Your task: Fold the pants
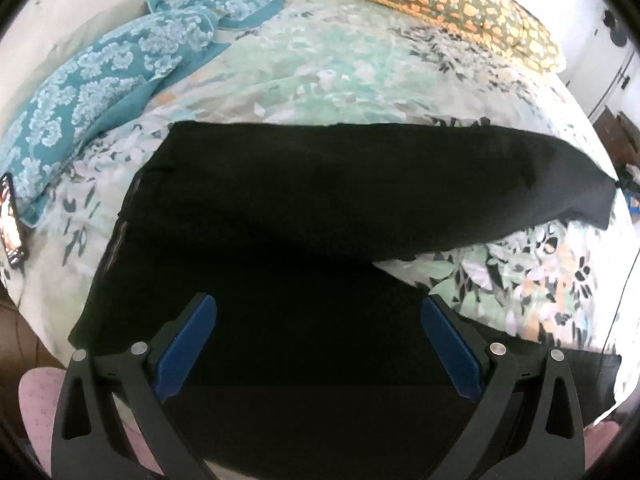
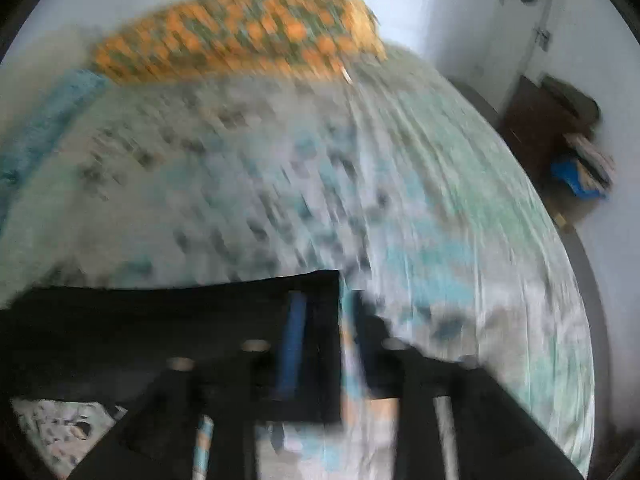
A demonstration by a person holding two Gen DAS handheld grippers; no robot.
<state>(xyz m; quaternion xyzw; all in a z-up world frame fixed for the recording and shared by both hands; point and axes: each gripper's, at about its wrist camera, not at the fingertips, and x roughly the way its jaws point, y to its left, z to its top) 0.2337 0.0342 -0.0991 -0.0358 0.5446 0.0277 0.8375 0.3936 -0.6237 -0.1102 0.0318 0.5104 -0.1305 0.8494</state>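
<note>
Black pants beneath left claw

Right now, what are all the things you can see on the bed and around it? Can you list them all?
pants: one, black, spread across the near part of the bed
bed sheet: one, pale green floral, covering the bed
teal pillows: two, teal with pale flowers, far left of the bed
orange pillow: one, orange and green, at the far end of the bed
small table: one, dark brown, beside the bed by the wall, with some blue and other things I cannot make out
left gripper: one, black with blue pads, wide open over the pants
right gripper: one, blurred, at the end of a pant leg with cloth between its fingers
</note>
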